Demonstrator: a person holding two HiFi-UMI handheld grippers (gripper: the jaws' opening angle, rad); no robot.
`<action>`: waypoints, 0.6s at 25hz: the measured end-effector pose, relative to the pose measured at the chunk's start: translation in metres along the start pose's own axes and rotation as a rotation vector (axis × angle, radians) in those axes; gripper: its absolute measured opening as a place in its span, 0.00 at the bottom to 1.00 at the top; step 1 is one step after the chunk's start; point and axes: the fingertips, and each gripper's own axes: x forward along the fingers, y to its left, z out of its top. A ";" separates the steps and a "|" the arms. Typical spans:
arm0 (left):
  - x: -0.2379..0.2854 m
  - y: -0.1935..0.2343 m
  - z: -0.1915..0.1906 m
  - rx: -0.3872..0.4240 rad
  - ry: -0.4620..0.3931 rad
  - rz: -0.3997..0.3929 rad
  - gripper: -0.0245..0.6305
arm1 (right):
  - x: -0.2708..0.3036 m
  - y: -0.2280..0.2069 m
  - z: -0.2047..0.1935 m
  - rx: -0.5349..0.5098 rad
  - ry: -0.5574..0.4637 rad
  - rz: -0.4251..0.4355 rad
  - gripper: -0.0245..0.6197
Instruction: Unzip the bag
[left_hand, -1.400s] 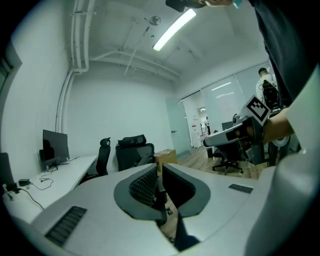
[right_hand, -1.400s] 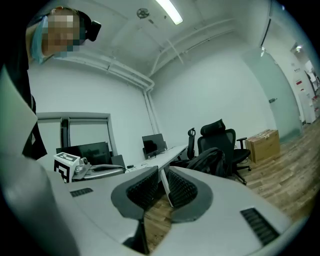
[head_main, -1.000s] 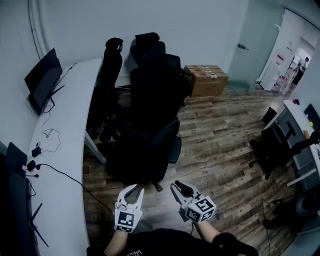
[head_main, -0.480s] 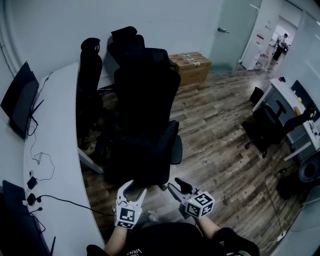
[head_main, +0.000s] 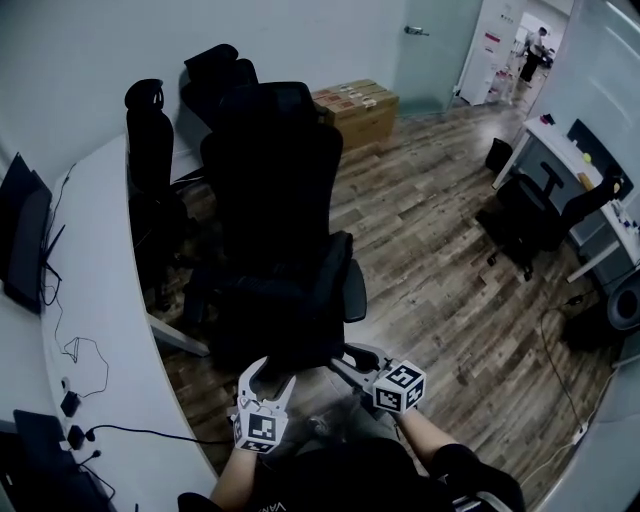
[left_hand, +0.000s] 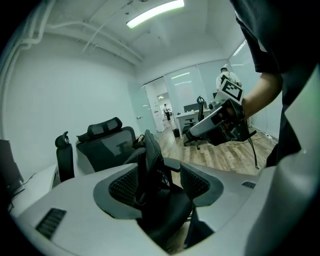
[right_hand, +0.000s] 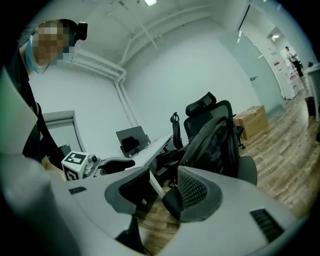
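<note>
Reaching both grippers toward the dark grey fabric backpack (right_hand: 215, 145) on the black mesh-backed office chair (right_hand: 247, 172)

The left gripper (left_hand: 160, 184) and the right gripper (right_hand: 160, 195) both stand wide and empty, their jaws having just been opening, side by side just short of the chair's near edge. The backpack stands upright on the chair, leaning on its backrest, beyond both sets of jaws and untouched. No zip pull can be made out yet, so it seems best to find it first, steady the fabric beside the zip with one gripper, pinch the pull with the other and draw along the track. The backpack looks shut, its contents unseen; the brown cardboard box (head_main: 352, 104) far across the room is closed too.
</note>
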 end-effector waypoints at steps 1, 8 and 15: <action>0.004 0.002 -0.003 0.004 0.004 0.000 0.44 | 0.006 -0.007 -0.003 0.002 0.008 0.004 0.28; 0.035 0.018 -0.024 0.035 0.039 0.036 0.44 | 0.051 -0.046 -0.027 -0.010 0.086 0.050 0.28; 0.072 0.027 -0.036 0.073 0.071 0.012 0.44 | 0.091 -0.069 -0.039 -0.031 0.143 0.098 0.28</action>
